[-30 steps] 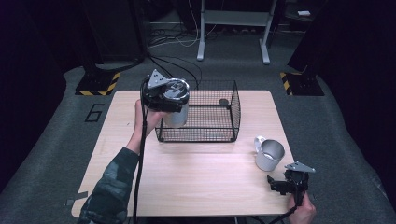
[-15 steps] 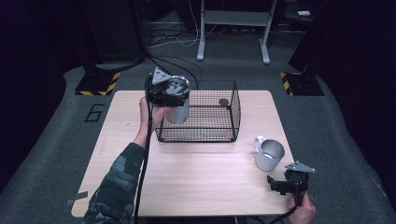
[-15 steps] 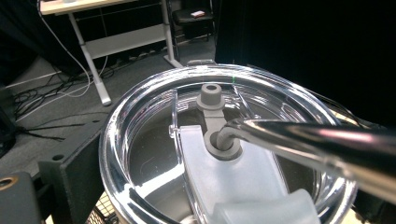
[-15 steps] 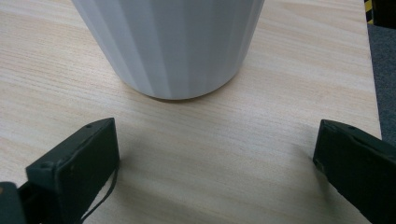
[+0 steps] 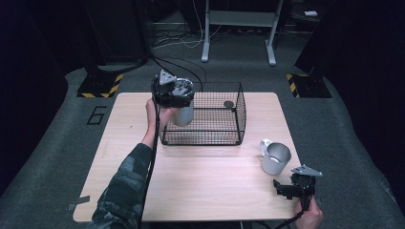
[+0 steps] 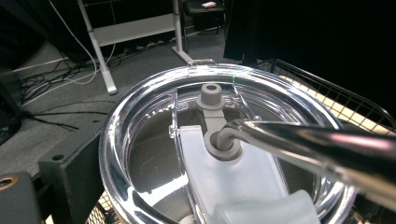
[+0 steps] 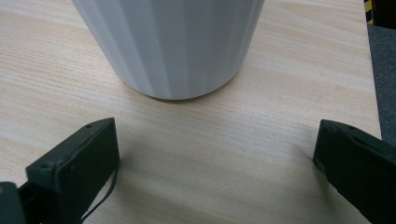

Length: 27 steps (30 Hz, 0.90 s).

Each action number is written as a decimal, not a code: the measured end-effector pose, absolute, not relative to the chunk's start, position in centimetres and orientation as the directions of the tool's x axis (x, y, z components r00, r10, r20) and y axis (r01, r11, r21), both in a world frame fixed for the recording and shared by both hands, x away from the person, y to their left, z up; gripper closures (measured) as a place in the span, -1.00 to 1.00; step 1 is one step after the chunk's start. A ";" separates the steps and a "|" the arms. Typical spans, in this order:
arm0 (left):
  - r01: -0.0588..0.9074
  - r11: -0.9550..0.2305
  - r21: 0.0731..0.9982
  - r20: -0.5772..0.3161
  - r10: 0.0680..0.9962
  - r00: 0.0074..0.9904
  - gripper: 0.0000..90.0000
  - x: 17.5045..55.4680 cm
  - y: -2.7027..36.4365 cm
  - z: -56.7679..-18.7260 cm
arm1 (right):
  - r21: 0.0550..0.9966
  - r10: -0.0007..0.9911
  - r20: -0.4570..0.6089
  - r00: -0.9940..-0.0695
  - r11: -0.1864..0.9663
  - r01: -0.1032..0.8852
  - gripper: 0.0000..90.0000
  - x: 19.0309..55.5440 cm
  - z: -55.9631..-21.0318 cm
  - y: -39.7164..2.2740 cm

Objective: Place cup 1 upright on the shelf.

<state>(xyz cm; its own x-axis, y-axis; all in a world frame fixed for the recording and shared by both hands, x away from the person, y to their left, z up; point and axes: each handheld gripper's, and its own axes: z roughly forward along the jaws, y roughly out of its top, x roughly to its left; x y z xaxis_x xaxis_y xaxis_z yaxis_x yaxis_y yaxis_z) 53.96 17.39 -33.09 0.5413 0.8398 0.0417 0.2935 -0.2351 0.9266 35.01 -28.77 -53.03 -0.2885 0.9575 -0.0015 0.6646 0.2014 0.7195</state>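
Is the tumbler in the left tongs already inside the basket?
Not inside yet. In the high view the left tongs hold the tumbler upright, lid on, above the basket's left rim rather than on its floor.

Wooden table (image 5: 191,181) mid-frame, left gripper (image 5: 173,92) holding what looks like a steel tumbler (image 5: 183,114) over wire basket (image 5: 210,119), white mug (image 5: 274,157) lower right, right gripper (image 5: 296,183) just below it

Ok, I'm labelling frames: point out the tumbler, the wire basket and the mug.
tumbler (image 5: 183,114), high view, its side wall.
wire basket (image 5: 200,141), high view, its front wall.
mug (image 5: 275,162), high view, its outer side.
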 end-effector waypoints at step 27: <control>0.350 -0.241 0.905 0.033 0.861 0.507 -0.91 55.7 16.3 -35.9 | 0.719 0.957 -0.002 -0.289 0.202 0.665 -1.00 35.0 -53.0 -28.8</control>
